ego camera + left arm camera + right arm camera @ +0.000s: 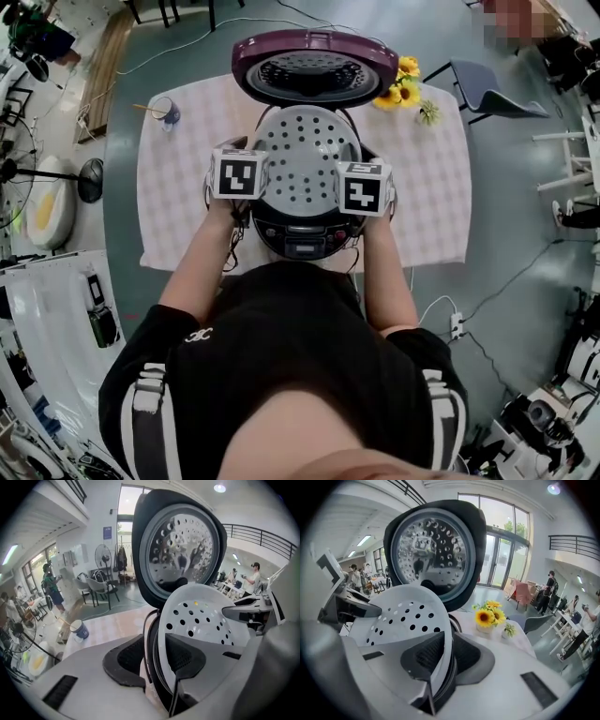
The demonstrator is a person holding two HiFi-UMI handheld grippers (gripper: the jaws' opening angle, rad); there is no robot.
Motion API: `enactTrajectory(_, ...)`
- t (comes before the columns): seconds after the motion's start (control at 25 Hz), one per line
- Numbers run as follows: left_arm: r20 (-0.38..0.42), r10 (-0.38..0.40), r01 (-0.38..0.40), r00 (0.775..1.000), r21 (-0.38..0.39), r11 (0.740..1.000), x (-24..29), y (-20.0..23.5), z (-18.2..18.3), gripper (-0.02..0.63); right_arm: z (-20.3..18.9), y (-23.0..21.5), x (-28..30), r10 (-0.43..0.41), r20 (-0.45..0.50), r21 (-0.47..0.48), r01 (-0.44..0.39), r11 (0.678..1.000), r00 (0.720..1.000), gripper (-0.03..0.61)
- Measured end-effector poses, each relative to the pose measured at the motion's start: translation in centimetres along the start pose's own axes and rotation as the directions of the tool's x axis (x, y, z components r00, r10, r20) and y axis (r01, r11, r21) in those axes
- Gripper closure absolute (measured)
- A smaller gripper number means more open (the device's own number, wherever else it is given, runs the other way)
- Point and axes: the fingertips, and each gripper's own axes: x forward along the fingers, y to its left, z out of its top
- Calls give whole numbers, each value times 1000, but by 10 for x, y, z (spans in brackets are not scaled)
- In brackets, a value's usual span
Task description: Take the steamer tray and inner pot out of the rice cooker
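Steamer tray, opposite rims in pinch of left hand-held gripper and right hand-held gripper

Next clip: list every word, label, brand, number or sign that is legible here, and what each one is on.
No text can be read in any view.
Rice cooker front panel: print too small to read.
Blue wall sign: blurred, unreadable.
White logo on the person's black shirt: a mark, no legible letters.
Left marker cube and right marker cube: black-and-white square patterns, not text.
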Motion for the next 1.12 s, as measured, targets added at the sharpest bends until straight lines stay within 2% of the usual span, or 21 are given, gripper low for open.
enactTrajectory(0.12, 46, -4, 4, 999, -1, 1000, -16, -4, 7, 508, 10, 3, -15, 5, 51, 1, -5, 1000, 999, 536)
enactTrajectory(0.4, 127, -17, 15, 992, 17, 1000, -44, -28, 13, 599, 15, -1, -42, 26, 112, -15, -24, 1000, 993, 555)
enactTrajectory(0.84, 219, -123, 111, 968, 66, 992, -63, -82, 36, 600, 11, -47, -86, -40, 164, 19, 38, 999, 986, 558)
enactTrajectory(1.12, 235, -175, 152, 956, 114, 982, -69, -70, 40, 598, 16, -34, -93, -69, 176, 63, 59, 996, 982, 561)
